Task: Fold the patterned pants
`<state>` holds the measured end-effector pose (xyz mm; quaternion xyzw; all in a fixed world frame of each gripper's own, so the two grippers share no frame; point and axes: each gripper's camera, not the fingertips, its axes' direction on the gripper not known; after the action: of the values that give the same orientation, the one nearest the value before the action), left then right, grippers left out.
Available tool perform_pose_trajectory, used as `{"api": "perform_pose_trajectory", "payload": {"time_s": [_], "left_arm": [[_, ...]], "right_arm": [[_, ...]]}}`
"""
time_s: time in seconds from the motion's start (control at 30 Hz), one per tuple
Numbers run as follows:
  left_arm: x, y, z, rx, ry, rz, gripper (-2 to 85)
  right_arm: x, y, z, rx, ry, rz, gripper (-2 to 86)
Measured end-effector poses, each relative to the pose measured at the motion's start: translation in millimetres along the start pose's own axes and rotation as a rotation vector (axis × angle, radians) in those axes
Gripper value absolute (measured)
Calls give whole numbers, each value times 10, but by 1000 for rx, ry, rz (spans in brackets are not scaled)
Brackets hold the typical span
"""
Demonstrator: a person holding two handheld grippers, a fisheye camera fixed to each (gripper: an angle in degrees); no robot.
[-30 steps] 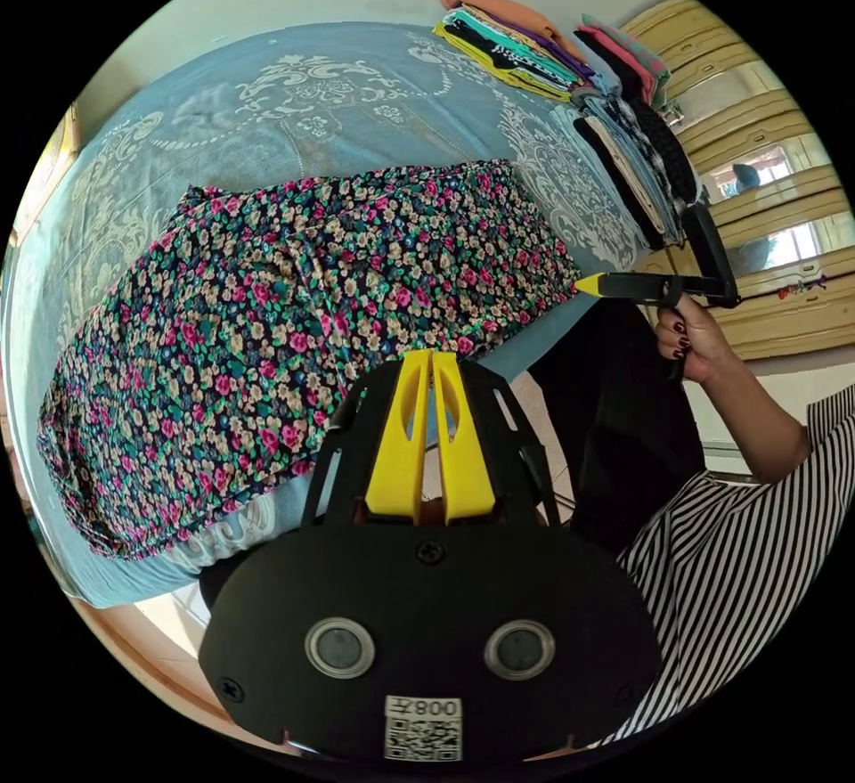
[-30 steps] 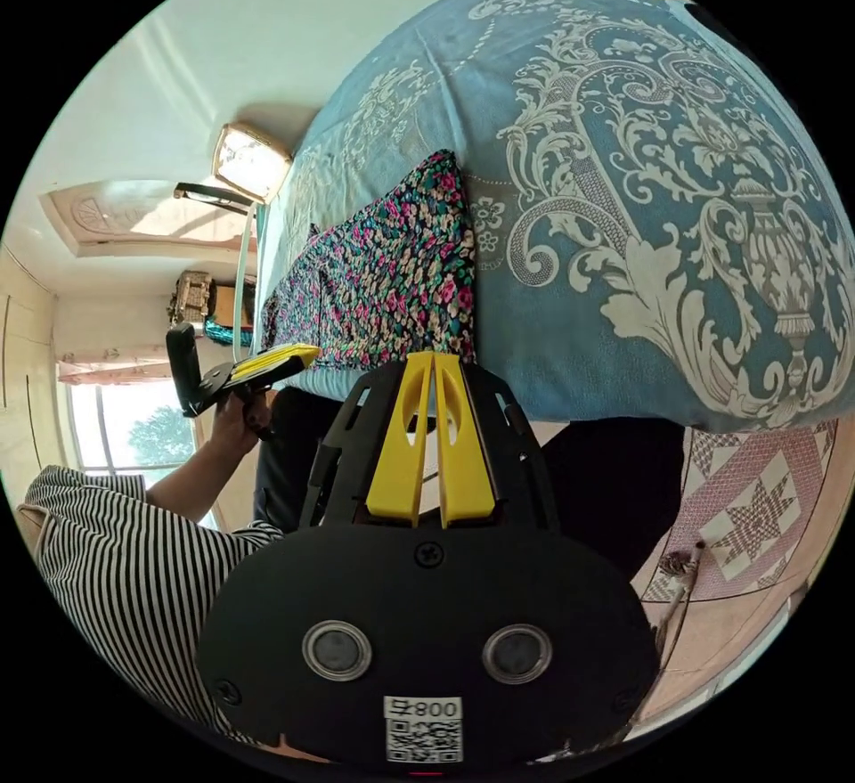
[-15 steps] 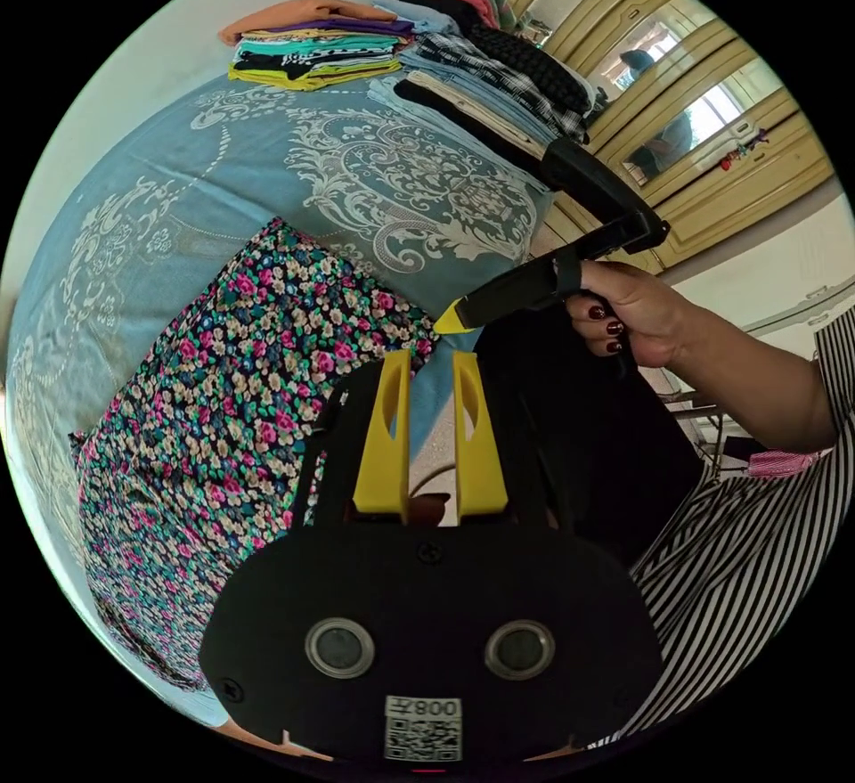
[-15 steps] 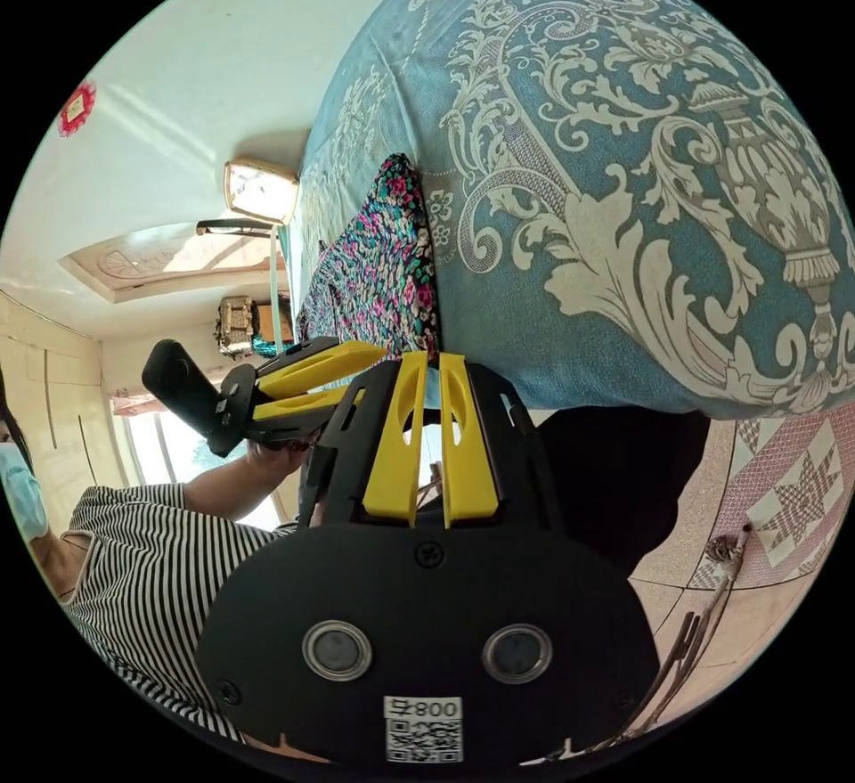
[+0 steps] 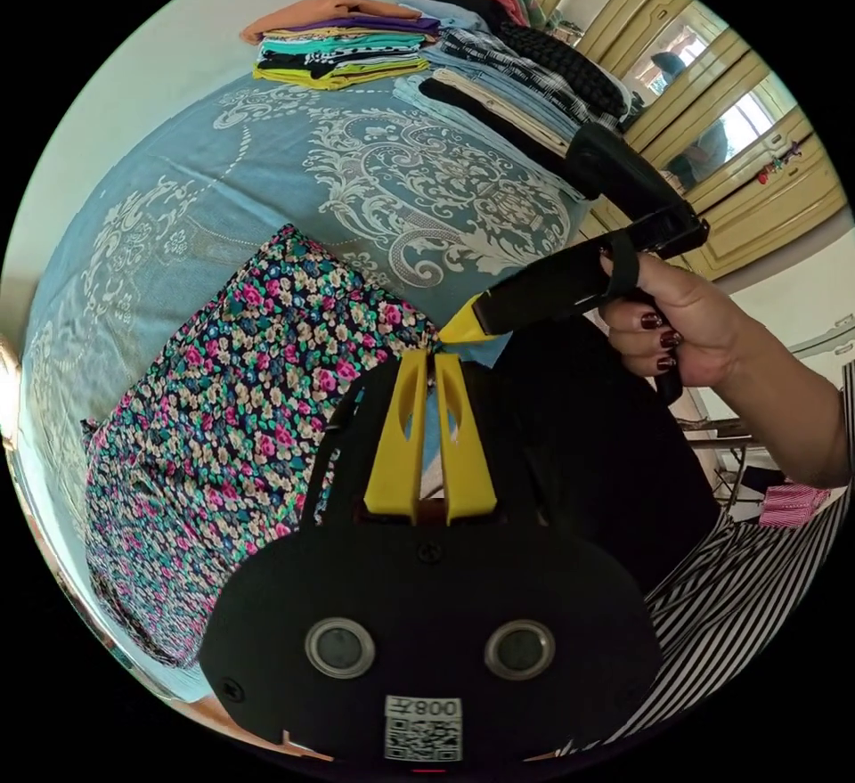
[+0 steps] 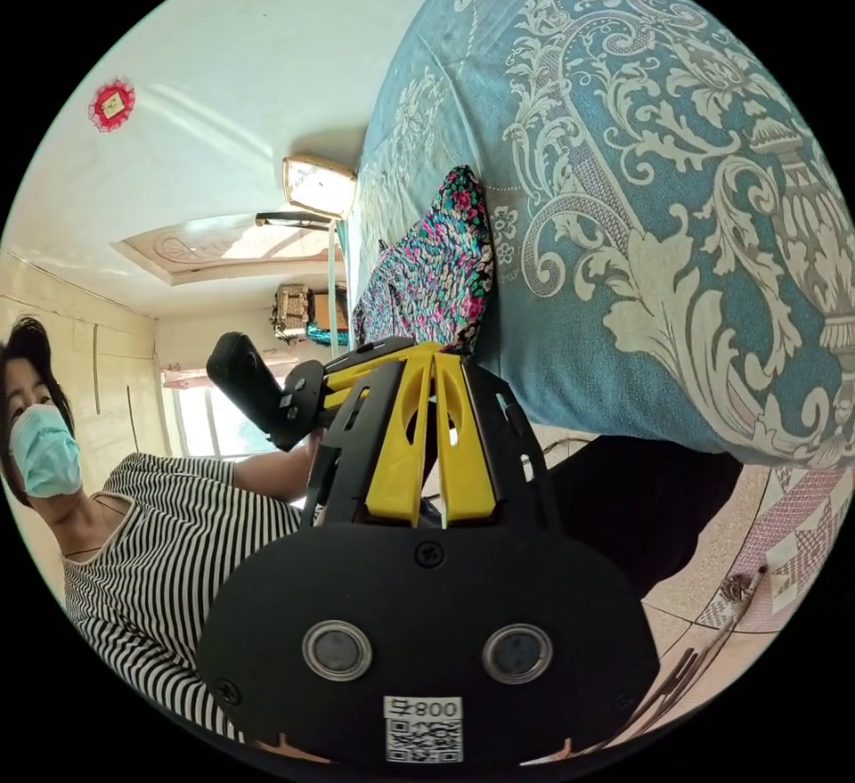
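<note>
A: Where were the patterned pants [image 5: 232, 400]?
B: Spread on the bed [image 5: 267, 159], long axis running from 7 to 1 o'clock in the left gripper view, their near corner just beyond both tools.
A: And the fingers?
B: The left gripper [image 5: 429, 364] looked clenched on nothing; the right gripper [image 5: 463, 329] at 1 o'clock was likewise closed, tip nearest that corner, touching or not I couldn't tell

bare bedspread [image 5: 267, 159] open beyond patterned pants [image 5: 223, 391], clothes stacks [image 5: 463, 53] lining its far edge
</note>
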<state>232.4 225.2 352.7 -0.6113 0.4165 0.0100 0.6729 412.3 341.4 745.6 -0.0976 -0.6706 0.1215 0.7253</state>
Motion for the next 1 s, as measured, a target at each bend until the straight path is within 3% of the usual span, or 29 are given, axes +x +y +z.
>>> {"api": "perform_pose_trajectory", "payload": {"time_s": [0.23, 0.47, 1.0], "left_arm": [[-80, 151, -99, 53, 83, -59, 15], [-153, 353, -219, 78, 112, -59, 13], [-531, 1117, -603, 113, 166, -66, 13]], "right_arm": [[-50, -396, -211, 108, 101, -14, 54], [-151, -1102, 101, 24, 150, -16, 76], [-380, -1395, 516, 15, 128, 61, 18]]}}
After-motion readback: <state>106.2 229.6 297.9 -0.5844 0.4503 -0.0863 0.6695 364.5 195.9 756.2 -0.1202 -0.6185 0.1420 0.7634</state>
